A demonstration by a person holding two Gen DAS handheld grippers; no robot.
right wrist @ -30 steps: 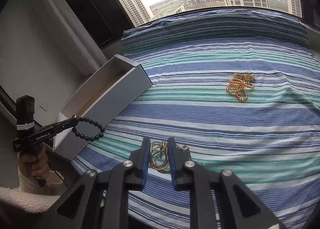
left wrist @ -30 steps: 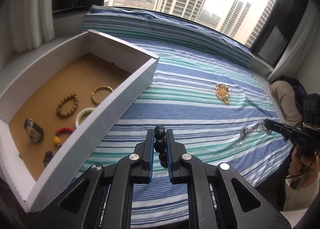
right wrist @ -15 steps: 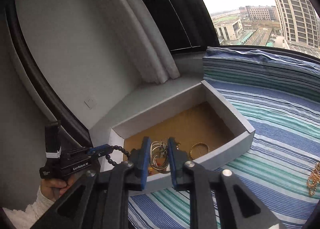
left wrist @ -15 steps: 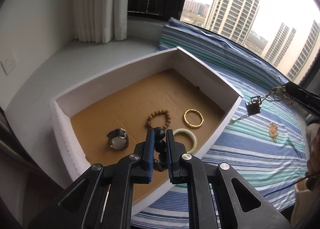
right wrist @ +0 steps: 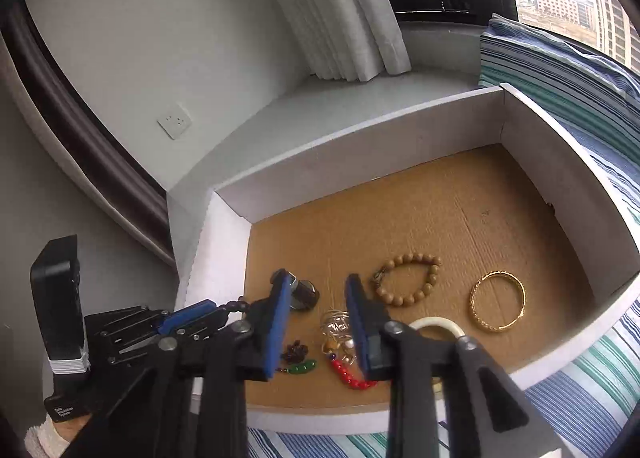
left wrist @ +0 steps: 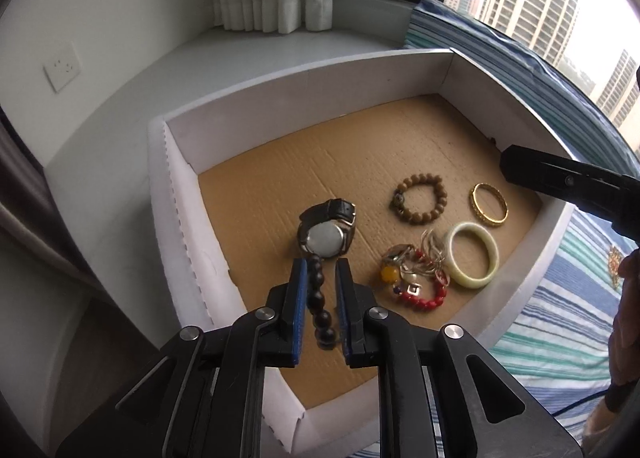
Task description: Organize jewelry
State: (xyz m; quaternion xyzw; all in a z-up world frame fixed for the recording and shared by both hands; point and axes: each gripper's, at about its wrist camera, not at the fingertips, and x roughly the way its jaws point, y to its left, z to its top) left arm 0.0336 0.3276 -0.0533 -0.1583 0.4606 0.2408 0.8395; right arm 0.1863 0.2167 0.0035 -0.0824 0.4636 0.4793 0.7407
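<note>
A white box (left wrist: 248,110) with a brown cardboard floor is seen from above through two fisheye cameras, resting partly on a blue, green and white striped bedspread (left wrist: 560,342) beside a window sill. A second ago both grippers were out over the bedspread with loads clamped; they are now shown over the box. The left gripper (left wrist: 321,300) is opening, its blue pads no longer pressing, and a dark bead bracelet (left wrist: 320,302) is seen hanging loosely in the gap, just above the box floor near a black-strapped watch (left wrist: 326,232). The right gripper (right wrist: 318,324) is also opening, with its fingers spread wide and nothing held; the silver wire rings (right wrist: 335,322) it carried are seen lying on the floor below, piled against a red bead bracelet (right wrist: 348,374). Also lying in the box are a tan bead bracelet (left wrist: 420,198), a gold bangle (left wrist: 489,204) and a pale jade bangle (left wrist: 473,260). A gold ornament (left wrist: 614,258) is visible at the edge of the left view, resting on the bedspread outside the box. Two more pieces are thus judged delivered, with at least that one item left to be collected
</note>
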